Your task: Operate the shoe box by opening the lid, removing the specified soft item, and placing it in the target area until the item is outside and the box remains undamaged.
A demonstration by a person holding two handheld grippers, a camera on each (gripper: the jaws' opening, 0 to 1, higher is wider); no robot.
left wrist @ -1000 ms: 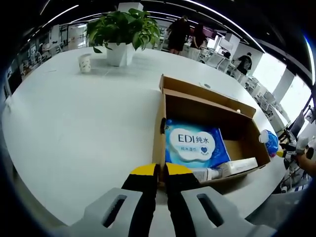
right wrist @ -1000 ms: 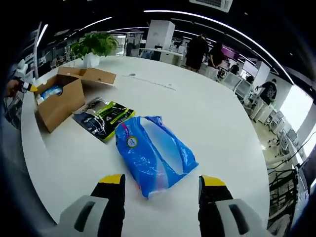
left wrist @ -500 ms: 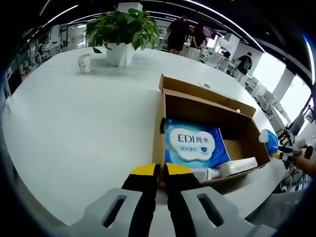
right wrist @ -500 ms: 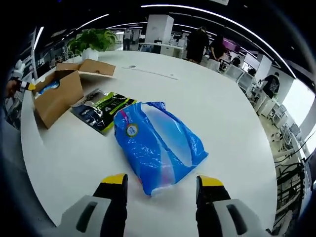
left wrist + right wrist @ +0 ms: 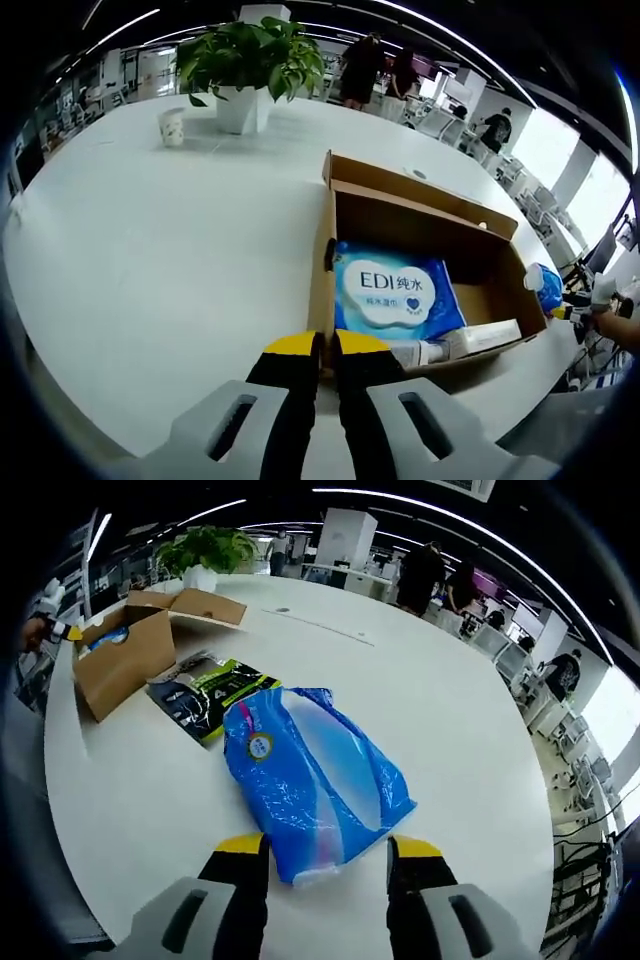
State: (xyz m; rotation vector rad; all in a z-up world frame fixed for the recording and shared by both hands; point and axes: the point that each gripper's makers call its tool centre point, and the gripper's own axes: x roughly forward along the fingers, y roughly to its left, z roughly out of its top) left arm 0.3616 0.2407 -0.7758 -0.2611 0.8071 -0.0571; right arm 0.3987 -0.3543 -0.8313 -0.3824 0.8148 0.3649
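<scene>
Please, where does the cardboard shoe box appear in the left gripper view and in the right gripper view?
Left gripper view: the shoe box lies open right of centre, just beyond the shut jaws.
Right gripper view: the shoe box sits small at upper left, beside a dark packet.
Shared landmark: the potted plant behind the box.

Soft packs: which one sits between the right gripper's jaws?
The blue plastic bag, its near end between the jaws. The black-green pouch lies farther off; the EDI wipes pack is in the box.

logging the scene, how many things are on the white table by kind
cardboard box: 1
soft packs: 3, blue wipes pack, blue bag, green-black pouch
white tube: 1
potted plant: 1
paper cup: 1
total: 7
</scene>
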